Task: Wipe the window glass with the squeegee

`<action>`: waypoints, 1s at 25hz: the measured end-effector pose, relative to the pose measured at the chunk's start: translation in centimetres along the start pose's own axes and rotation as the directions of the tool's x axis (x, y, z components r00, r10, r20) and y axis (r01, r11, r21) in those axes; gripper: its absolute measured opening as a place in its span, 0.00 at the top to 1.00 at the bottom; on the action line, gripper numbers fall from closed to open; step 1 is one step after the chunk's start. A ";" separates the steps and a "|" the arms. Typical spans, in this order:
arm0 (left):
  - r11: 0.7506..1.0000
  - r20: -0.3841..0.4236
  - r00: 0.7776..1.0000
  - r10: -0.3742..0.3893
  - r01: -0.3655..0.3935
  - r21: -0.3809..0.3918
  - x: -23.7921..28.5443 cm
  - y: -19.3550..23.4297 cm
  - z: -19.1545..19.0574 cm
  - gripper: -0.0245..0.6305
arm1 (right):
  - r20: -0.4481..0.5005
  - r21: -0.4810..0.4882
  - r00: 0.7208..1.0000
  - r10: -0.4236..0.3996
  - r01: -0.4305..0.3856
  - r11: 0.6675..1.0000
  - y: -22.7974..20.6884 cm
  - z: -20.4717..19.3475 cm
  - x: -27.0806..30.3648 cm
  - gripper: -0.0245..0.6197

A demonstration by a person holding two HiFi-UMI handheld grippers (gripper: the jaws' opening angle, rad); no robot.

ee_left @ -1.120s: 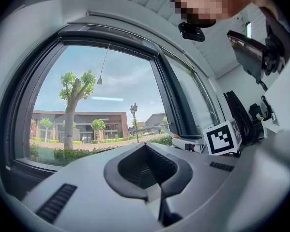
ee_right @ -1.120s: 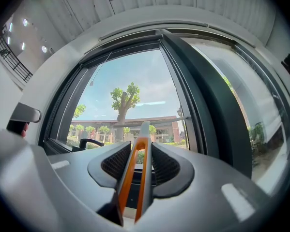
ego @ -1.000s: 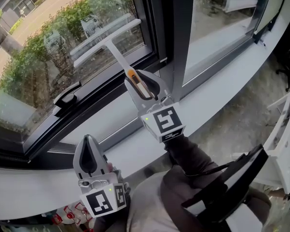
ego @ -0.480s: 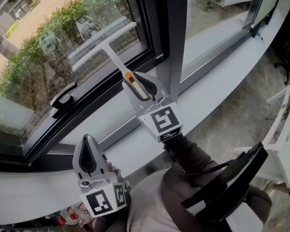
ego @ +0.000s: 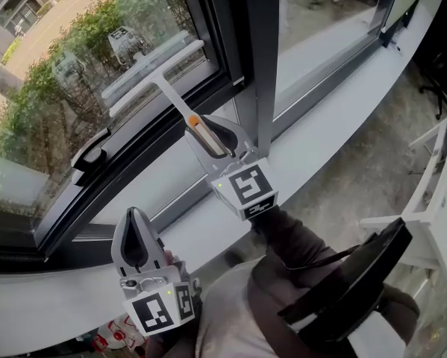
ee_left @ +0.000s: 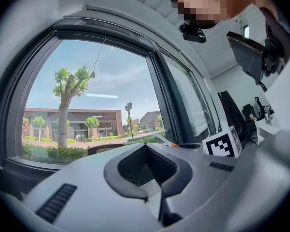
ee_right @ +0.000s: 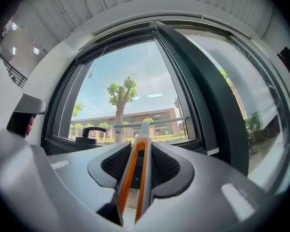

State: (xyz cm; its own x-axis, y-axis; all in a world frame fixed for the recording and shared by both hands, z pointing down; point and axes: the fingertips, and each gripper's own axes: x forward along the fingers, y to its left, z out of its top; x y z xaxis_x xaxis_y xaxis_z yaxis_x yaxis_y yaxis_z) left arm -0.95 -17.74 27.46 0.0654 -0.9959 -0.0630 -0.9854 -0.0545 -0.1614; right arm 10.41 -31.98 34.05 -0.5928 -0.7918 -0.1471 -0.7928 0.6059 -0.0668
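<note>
The squeegee is white with an orange-trimmed handle. Its T-shaped blade lies against the lower part of the window glass, just above the dark frame. My right gripper is shut on the squeegee's handle, below and right of the blade. My left gripper hangs lower left over the white sill, jaws shut with nothing between them. In the left gripper view the right gripper's marker cube shows at the right.
A black window handle sits on the frame left of the squeegee. A thick dark mullion divides this pane from the right pane. The white sill runs below. A white shelf unit stands at the right.
The squeegee blade and my right gripper have slid a little down and left along the glass. My left gripper has stayed put.
</note>
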 end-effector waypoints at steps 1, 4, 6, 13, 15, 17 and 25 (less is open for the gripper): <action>1.000 -0.002 1.000 -0.002 0.002 0.001 0.0 0.0 0.0 0.96 | -0.005 0.003 1.000 0.000 0.000 1.000 0.0 -0.2 0.0 0.76; 1.000 -0.007 1.000 -0.007 0.007 0.003 0.0 -0.1 -0.2 0.96 | -0.005 0.009 1.000 -0.001 0.001 1.000 0.1 -0.4 -0.2 0.76; 1.000 -0.009 1.000 -0.009 0.009 0.006 -0.3 -0.1 -0.3 0.96 | 0.003 0.011 1.000 -0.004 0.004 1.000 0.3 -0.5 -0.4 0.76; 1.000 -0.027 0.999 -0.017 0.018 0.021 0.4 0.0 -0.8 0.96 | -0.013 0.041 1.000 -0.003 0.004 0.999 0.1 -1.8 -0.1 0.76; 0.999 -0.032 0.999 -0.021 0.021 0.025 0.6 0.0 -0.9 0.96 | -0.023 0.049 1.000 -0.006 0.007 0.999 -0.1 -2.5 -0.1 0.76; 0.999 -0.035 0.999 -0.021 0.022 0.029 0.6 0.0 -1.0 0.96 | -0.032 0.055 0.999 -0.007 0.009 0.998 -0.1 -3.0 -0.3 0.76; 0.999 -0.049 0.998 -0.028 0.030 0.042 0.5 -0.3 -1.4 0.96 | -0.050 0.084 0.999 0.006 -0.001 0.996 -0.3 -4.6 -0.8 0.76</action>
State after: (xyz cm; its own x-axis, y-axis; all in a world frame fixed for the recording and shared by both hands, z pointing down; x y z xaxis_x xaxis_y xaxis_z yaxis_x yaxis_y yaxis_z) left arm -0.81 -18.37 28.84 0.0852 -0.9963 -0.0106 -0.9755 -0.0812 -0.2044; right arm 10.45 -31.86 38.75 -0.6037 -0.7912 -0.0976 -0.7771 0.6114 -0.1493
